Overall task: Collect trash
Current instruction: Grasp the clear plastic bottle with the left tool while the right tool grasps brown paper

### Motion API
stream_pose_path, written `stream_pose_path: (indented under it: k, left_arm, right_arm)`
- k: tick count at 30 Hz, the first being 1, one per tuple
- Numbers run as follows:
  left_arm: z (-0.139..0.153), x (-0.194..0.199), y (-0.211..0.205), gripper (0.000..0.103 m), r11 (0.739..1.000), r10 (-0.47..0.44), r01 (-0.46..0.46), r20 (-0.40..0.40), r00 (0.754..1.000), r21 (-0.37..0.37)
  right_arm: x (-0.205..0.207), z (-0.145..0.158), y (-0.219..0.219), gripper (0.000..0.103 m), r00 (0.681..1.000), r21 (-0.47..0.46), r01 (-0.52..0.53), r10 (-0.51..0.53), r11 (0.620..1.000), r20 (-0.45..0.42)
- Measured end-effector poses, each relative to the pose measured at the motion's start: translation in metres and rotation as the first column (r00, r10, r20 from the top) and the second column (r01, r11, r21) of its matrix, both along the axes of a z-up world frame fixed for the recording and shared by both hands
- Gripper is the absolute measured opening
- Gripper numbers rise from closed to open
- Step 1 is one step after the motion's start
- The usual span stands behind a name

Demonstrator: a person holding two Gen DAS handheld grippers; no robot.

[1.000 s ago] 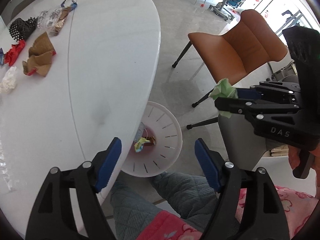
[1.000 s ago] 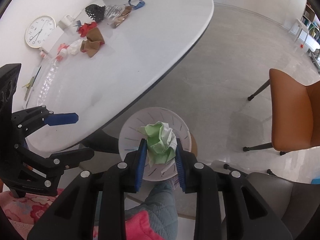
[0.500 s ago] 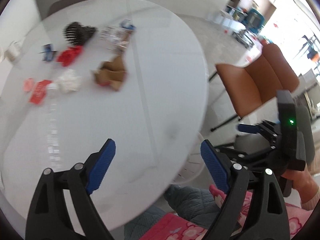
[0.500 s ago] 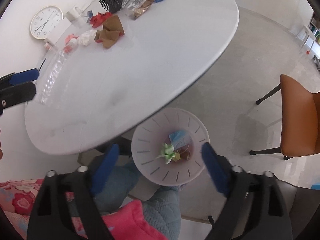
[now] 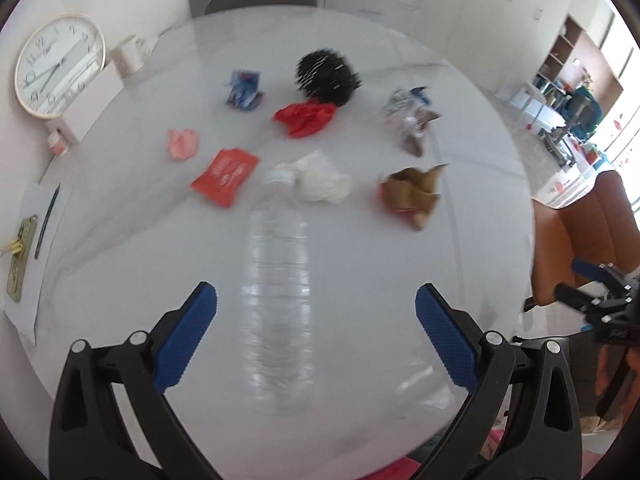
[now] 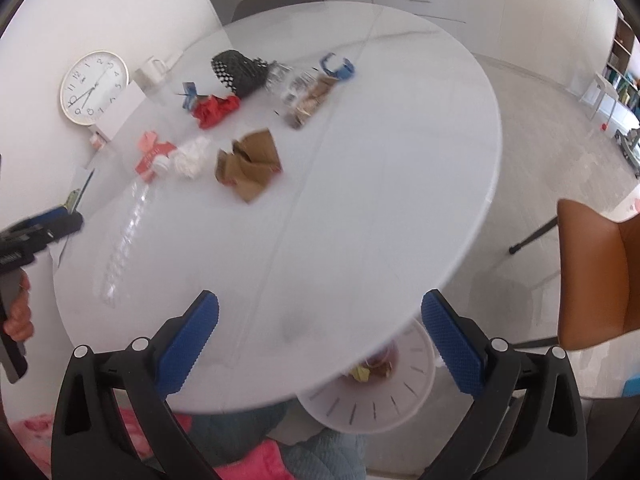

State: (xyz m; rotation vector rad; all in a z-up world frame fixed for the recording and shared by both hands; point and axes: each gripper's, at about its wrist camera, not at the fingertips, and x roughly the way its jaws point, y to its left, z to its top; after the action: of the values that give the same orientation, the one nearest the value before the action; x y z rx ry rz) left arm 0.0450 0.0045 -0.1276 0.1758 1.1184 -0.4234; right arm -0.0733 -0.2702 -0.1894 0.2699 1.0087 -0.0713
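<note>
- While its jaws are opening, the left tool (image 5: 316, 332) is held over the table (image 5: 400, 280) with nothing pinched; a clear bottle (image 5: 278, 280) lies flat on the table between its blue fingers (image 5: 188, 334).
- The right tool (image 6: 320, 340) is likewise opening and empty, above the table edge.
- Crumpled brown paper (image 6: 250, 166), a white tissue (image 5: 320, 178) and red wrappers (image 5: 306, 118) are scattered farther across the table.
- Beneath the table edge, a white bin (image 6: 384, 400) is seen with scraps inside.

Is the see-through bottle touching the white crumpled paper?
Touching. In the left wrist view the bottle's cap end meets the white crumpled paper, with no table showing between them.
</note>
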Motion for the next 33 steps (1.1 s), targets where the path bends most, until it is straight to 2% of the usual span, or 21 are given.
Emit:
stream_pose_path:
  k: [5,12,20,22,24,25,30,33]
  left_arm:
    - [-0.032,0.023,0.005,0.095,0.999,-0.002,0.004,-0.039,0.999,0.039]
    - [-0.071,0.054,0.0,0.095,0.997,-0.025,0.033,-0.112,0.993,0.066]
    - [-0.099,0.089,-0.003,0.095,0.999,-0.021,0.03,-0.204,0.979,0.043]
    - [-0.101,0.091,-0.003,0.085,0.999,-0.027,0.036,-0.215,0.976,0.037]
    - [-0.105,0.093,-0.005,0.062,0.998,-0.035,0.047,-0.244,0.969,0.042]
    - [-0.108,0.094,-0.005,0.061,0.998,-0.04,0.051,-0.264,0.964,0.035]
    - [-0.105,0.088,-0.007,0.059,0.997,-0.049,0.063,-0.246,0.968,0.049]
    - [-0.092,0.084,-0.004,0.059,0.999,-0.042,0.047,-0.246,0.968,0.014]
  right_arm:
    - [0.042,0.005,0.017,0.101,1.0,-0.009,-0.029,0.029,1.0,0.008]
    - [0.1,-0.003,0.034,0.101,0.998,-0.025,-0.06,0.059,0.998,-0.024]
    - [0.154,-0.016,0.047,0.101,0.994,-0.051,-0.09,0.087,0.995,-0.071]
    - [0.163,-0.02,0.049,0.101,0.992,-0.06,-0.098,0.093,0.993,-0.084]
    - [0.171,-0.025,0.048,0.101,0.99,-0.064,-0.106,0.099,0.992,-0.101]
    - [0.174,-0.028,0.048,0.101,0.989,-0.064,-0.108,0.101,0.992,-0.106]
    - [0.181,-0.037,0.045,0.101,0.986,-0.059,-0.117,0.108,0.991,-0.13]
    - [0.184,-0.039,0.048,0.101,0.98,-0.059,-0.162,0.154,0.985,-0.126]
